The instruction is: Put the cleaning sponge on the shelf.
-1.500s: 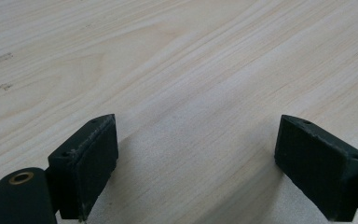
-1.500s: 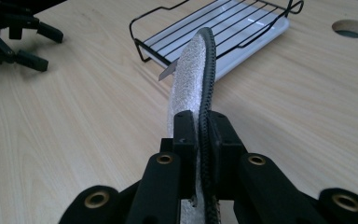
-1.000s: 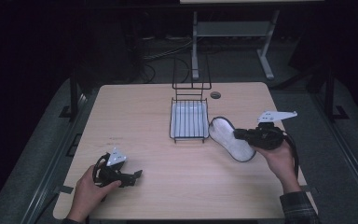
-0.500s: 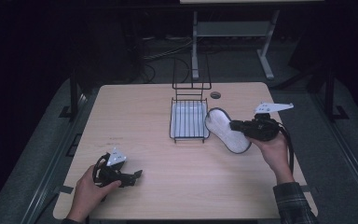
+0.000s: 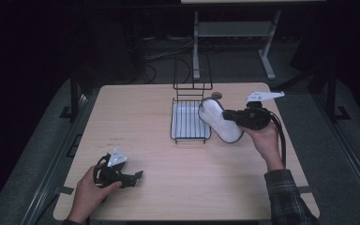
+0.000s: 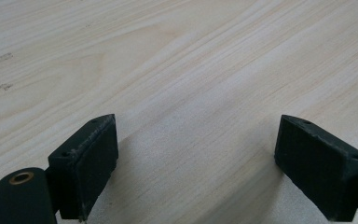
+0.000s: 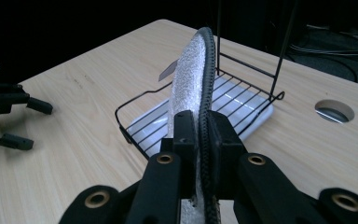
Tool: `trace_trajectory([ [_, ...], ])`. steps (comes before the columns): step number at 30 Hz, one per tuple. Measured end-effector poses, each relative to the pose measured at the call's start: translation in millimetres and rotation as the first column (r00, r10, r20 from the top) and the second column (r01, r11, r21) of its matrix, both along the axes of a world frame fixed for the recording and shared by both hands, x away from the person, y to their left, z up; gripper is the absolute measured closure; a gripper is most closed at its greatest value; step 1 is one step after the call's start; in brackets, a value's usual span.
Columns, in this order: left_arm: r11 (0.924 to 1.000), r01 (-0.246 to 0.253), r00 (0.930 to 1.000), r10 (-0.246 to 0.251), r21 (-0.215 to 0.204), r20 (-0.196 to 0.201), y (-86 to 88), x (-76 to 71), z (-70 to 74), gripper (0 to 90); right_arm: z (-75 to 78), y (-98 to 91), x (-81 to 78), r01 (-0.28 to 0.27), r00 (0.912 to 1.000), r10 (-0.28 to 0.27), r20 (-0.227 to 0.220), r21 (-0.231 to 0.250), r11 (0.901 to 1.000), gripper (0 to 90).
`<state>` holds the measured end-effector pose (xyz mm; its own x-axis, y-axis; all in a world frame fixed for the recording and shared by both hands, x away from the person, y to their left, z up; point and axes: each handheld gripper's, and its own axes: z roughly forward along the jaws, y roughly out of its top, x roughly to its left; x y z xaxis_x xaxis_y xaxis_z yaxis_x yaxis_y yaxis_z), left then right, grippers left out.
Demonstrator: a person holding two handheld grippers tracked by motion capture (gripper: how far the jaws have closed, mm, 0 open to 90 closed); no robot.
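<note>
insole (image 5: 219,120) — white, black edge | rack (image 5: 191,121) — black wire | table (image 5: 145,122) — pale wood grain

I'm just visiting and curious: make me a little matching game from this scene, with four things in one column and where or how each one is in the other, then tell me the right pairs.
Things:
1. left gripper
2. right gripper
3. oval pad
4. wire rack

States:
A. stands on the table with a white tray inside
B. jaws wide apart, nothing between them, low over the bare wood
C. held on edge, lifted beside the rack
D. jaws clamped on something thin with a black rim

Pairs: 1-B, 2-D, 3-C, 4-A
</note>
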<state>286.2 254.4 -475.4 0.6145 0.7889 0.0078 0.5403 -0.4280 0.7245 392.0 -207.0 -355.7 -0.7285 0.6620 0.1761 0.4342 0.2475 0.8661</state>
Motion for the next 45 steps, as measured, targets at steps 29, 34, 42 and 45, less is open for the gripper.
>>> trace_trajectory([
  [29,1.0,-0.001,1.0,0.001,0.0,0.0,-0.1,-0.1,0.0,12.7,-5.9,57.3,55.9,-0.004,0.9992,0.005,-0.039,0.023,0.9997,82.9],
  [34,1.0,0.0,1.0,0.0,-0.001,0.0,-0.1,0.0,-0.1,12.7,-11.9,69.0,63.8,-0.003,0.9982,0.004,-0.059,0.023,0.9997,82.8],
  [42,1.0,0.0,1.0,0.0,-0.001,0.0,0.0,0.0,-0.1,12.7,-19.9,82.9,71.6,-0.017,0.9971,0.019,-0.074,0.023,0.9996,82.7],
  [45,1.0,0.0,1.0,0.0,-0.001,-0.001,0.0,-0.1,-0.1,12.7,-21.1,86.7,71.8,-0.019,0.9965,0.02,-0.082,0.01,0.9998,82.7],
])
